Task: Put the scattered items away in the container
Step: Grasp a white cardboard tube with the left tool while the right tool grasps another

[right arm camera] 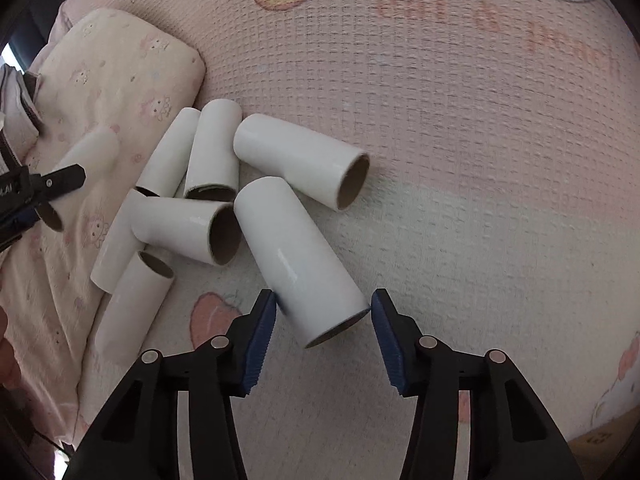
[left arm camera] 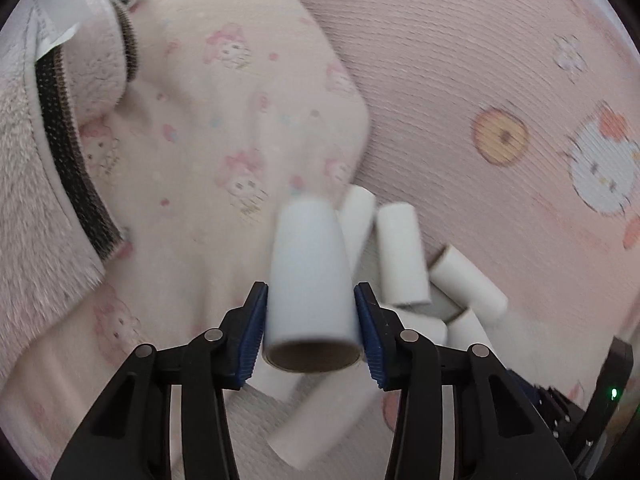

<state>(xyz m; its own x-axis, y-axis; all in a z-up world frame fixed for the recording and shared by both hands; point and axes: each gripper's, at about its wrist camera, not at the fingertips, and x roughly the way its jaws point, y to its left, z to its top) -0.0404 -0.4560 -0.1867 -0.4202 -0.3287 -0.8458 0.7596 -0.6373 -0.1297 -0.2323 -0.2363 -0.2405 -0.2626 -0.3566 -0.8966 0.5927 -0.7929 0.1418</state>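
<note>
Pink mat [right arm camera: 480, 160] with my roll pile [right arm camera: 208, 184]. Left gripper [left arm camera: 311, 320] clamps one roll [left arm camera: 310, 276], axis forward. Right gripper [right arm camera: 324, 336], jaws apart, straddles the nearest roll [right arm camera: 300, 264]; its axis runs slightly leftward.

Left tool [left arm camera: 311, 320] holds one cardboard tube [left arm camera: 310, 280] between its pads, lifted over the pillow [left arm camera: 224, 120]. Pillow lies on the mat [right arm camera: 460, 160], along its left side in the right wrist view. Heap of tubes [right arm camera: 192, 184] rests on the mat just beside the pillow's edge, several touching or crossing. One tube [right arm camera: 300, 162] lies at the heap's right edge. Nearest tube [right arm camera: 298, 260] lies tilted between the right tool [right arm camera: 323, 332] pads, which stand apart.
</note>
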